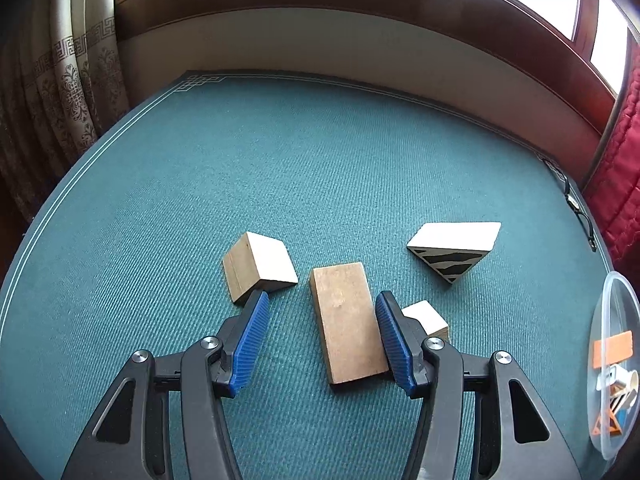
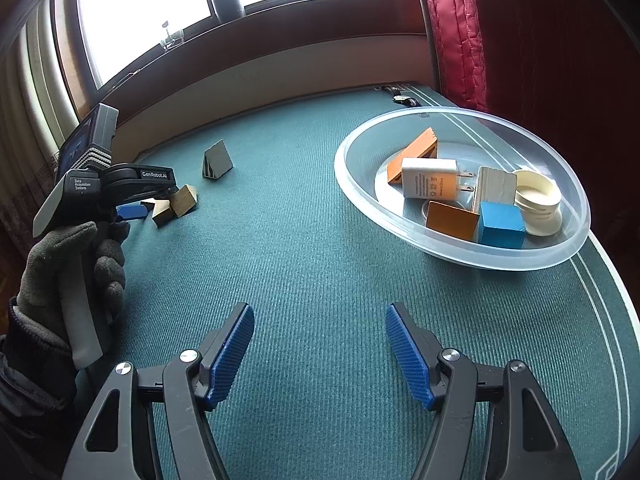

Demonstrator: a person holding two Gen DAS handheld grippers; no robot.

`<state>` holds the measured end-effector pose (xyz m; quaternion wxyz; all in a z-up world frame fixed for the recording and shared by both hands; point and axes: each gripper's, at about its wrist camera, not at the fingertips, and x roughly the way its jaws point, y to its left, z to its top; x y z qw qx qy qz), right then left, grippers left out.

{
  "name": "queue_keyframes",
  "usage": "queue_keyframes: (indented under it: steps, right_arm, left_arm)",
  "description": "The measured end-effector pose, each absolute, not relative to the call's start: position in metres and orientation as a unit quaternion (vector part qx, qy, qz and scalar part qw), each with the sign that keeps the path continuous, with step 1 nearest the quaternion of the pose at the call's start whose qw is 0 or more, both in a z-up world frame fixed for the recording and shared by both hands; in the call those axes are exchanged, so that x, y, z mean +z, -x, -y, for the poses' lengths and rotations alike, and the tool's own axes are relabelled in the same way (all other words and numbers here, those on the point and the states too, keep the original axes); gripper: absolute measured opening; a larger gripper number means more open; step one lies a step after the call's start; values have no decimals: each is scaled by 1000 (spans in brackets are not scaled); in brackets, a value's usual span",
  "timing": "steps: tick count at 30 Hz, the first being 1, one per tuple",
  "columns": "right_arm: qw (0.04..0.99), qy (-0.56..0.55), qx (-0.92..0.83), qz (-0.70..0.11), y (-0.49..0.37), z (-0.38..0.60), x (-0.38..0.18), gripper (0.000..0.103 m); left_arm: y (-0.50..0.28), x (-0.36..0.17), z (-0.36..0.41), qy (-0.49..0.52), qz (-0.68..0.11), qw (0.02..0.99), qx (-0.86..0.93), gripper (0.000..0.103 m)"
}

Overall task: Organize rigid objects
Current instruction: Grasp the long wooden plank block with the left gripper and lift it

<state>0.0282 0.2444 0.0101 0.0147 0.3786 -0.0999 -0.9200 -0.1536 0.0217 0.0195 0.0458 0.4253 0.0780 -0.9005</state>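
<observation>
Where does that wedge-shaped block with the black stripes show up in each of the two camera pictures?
Left wrist view: the striped wedge lies right of centre on the green cloth, beyond the flat wooden slab.
Right wrist view: the same wedge stands upper left of centre, far from the camera, beyond the left gripper.
Shared landmark: the clear plastic bowl at the left view's right edge fills the right view's upper right.

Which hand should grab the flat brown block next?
Probably the left. The left gripper already has its jaws open around the flat brown block, without squeezing it. The right gripper hangs open over bare green cloth near the clear bowl, away from the blocks.
</observation>
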Motion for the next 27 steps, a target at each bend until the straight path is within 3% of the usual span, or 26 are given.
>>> queue_keyframes:
  steps: [7,11,13,27]
  right_arm:
    - [15,-378,-920,101,-28,-246,10,72]
    - [15,-378,-920,101,-27,-246,10,72]
    - [16,-378,-920,101,-27,-246,10,72]
    - [14,-381,-919,102,-26,-246,9,72]
  left_arm:
    - [137,18,-21,-424,-52,39,-903,54]
    - [130,20,-20,-424,-52,29,-904,37]
    - [131,21,-22,-424,-52,24,-904,34]
    - [122,22,-21,-420,-46,15,-906,29]
